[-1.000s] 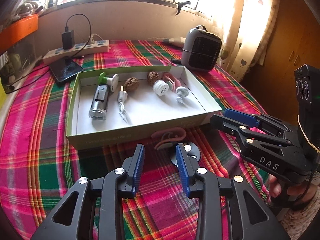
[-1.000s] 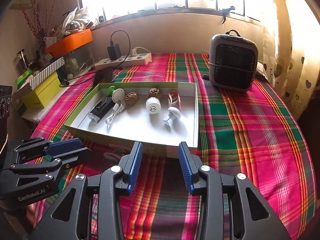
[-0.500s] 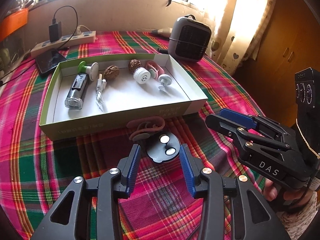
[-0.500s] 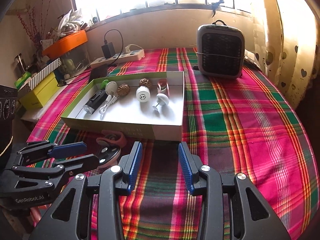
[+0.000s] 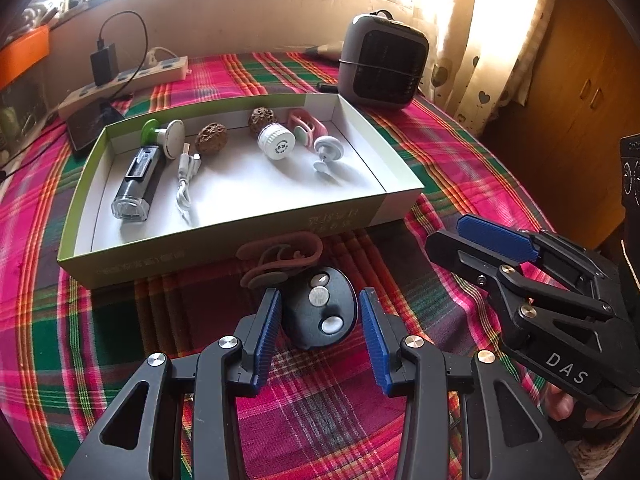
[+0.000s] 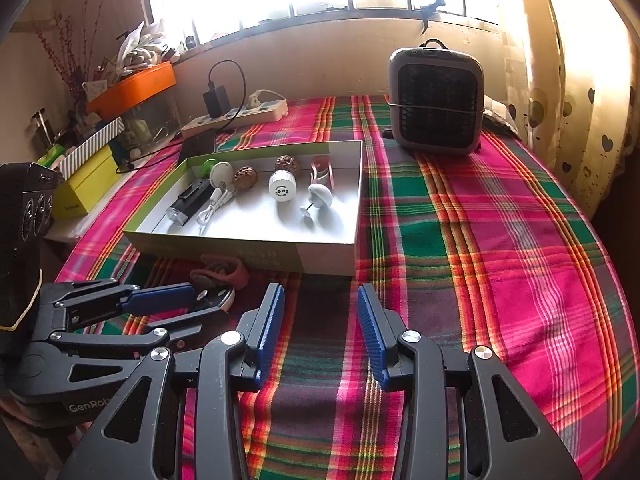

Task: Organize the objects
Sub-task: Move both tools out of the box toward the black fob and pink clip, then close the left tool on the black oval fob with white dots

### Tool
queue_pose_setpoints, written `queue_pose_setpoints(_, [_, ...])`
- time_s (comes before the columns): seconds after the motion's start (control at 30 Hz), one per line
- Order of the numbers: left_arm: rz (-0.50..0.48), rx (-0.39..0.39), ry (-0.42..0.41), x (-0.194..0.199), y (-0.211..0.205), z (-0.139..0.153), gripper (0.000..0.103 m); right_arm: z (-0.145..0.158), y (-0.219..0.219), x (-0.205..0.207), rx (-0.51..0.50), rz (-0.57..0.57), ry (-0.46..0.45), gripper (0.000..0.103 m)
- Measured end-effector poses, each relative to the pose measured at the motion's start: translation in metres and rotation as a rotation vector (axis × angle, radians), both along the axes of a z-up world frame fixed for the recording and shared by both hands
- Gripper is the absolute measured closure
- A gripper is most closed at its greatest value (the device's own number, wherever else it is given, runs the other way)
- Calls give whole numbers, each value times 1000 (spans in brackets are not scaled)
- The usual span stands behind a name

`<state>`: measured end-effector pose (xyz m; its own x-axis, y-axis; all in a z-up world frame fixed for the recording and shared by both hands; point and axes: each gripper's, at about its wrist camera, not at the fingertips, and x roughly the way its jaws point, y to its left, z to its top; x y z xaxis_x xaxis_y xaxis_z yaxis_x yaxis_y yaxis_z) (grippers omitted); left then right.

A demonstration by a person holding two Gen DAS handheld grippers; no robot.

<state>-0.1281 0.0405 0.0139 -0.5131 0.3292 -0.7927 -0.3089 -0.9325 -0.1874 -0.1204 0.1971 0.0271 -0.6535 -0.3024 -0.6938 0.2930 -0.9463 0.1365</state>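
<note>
A black round disc with three silver buttons (image 5: 320, 312) lies on the plaid cloth in front of the green-and-white box (image 5: 240, 236). My left gripper (image 5: 320, 300) is open and straddles the disc, with a pad close to each side. A pink clip (image 5: 280, 256) lies between the disc and the box wall. The box holds a black flashlight (image 5: 136, 184), a white cable (image 5: 186, 184), two walnuts (image 5: 211, 138), a white cap (image 5: 276, 144) and small hooks. My right gripper (image 6: 320, 292) hovers open over bare cloth. From its view the left gripper (image 6: 200, 304) mostly hides the disc (image 6: 224, 300).
A grey heater (image 5: 382, 68) stands behind the box at the right. A power strip (image 5: 128, 84) with a charger and a phone (image 5: 92, 120) lie at the back left. An orange tray (image 6: 136, 84) and a yellow box (image 6: 86, 188) sit past the table's left edge.
My left gripper has opened wider and come forward and down, so the black disc now lies between its fingers. The right gripper has hardly moved.
</note>
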Motion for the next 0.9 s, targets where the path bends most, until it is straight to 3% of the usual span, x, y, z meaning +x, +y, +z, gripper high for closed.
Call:
queue_pose_setpoints(0.23, [5,-32,-4,-2,4,-4,64,-1,1,-1,-2,2,-5,63])
queue_pose_setpoints(0.9, [54,-23,6,10,-21,0,65,-6,-13,-3,8,42,-26,63])
